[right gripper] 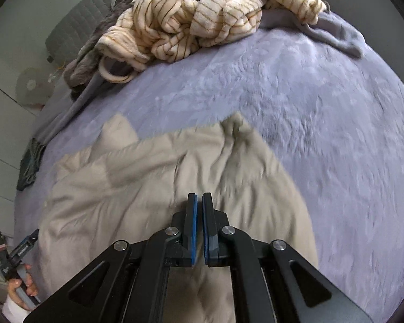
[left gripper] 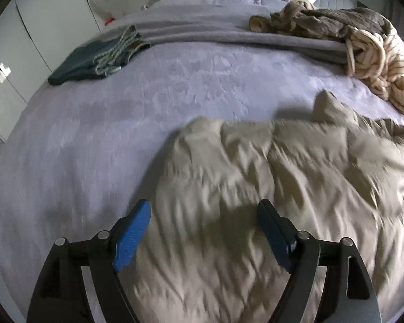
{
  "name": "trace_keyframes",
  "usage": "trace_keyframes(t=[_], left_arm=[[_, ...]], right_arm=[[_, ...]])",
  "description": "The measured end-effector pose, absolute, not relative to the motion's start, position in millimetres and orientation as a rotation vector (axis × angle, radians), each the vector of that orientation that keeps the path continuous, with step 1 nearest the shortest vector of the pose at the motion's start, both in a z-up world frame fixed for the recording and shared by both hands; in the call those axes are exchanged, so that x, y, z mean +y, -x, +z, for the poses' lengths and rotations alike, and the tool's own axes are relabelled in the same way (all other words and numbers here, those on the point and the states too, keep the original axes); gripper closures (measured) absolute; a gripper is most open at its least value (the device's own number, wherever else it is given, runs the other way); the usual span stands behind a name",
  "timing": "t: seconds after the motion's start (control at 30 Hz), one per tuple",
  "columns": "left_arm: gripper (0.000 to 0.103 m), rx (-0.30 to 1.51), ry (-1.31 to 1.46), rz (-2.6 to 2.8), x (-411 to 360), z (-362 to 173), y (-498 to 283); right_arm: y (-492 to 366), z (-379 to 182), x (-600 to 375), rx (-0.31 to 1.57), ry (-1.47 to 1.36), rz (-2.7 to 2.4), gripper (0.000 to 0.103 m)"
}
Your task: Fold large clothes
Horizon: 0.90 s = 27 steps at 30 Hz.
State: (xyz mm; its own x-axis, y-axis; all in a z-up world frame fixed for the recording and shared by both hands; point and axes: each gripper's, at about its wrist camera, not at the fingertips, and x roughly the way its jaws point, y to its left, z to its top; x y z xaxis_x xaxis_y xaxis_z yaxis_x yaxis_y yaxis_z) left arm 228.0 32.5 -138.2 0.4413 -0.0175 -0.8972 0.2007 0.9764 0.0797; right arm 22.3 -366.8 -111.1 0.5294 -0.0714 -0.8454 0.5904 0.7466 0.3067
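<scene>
A large beige garment point(left gripper: 282, 175) lies crumpled and partly spread on the lilac bedcover point(left gripper: 94, 134), filling the lower right of the left wrist view. My left gripper point(left gripper: 204, 206) hovers over its near left edge, jaws wide open, nothing between the blue pads point(left gripper: 133, 231). In the right wrist view the same beige garment point(right gripper: 148, 175) stretches from the centre to the lower left. My right gripper point(right gripper: 199, 196) stands above it with its jaws shut; I see no cloth between them.
A cream striped fleece point(right gripper: 202, 13) and a grey-brown garment point(left gripper: 336, 21) are heaped at the far side of the bed. Folded dark teal clothes point(left gripper: 94, 59) lie far left by a grey blanket point(left gripper: 215, 35). A hand point(right gripper: 21, 288) holds the other gripper at lower left.
</scene>
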Motion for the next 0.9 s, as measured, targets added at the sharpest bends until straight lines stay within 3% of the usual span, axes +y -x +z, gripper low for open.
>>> trace_keyframes(t=[0.17,0.23,0.3,0.53,0.8,0.9], left_arm=[[0.021,1.156,-0.204,-0.158,36,-137,-199],[0.016,1.161,-0.214,-0.168,37,-135,-187],[0.0,1.161,-0.216,-0.17,39,-133,-176],[0.0,1.194,-0.193,-0.178,49,-130,-147],[0.0,1.291,-0.125,-0.18,69,-154,-123],[0.0,1.308,-0.047,-0.195,79,-159,-116]], right_arm=[[7,-110,-346,0.951,-0.67,-0.411,0.097],[19,-108,-338,0.956,-0.677,-0.409,0.088],[31,-108,-331,0.959,-0.692,-0.41,0.064],[70,-111,-311,0.971,-0.767,-0.408,0.059],[97,-126,-292,0.964,-0.862,-0.388,0.028],[100,-133,-287,0.962,-0.897,-0.369,0.022]])
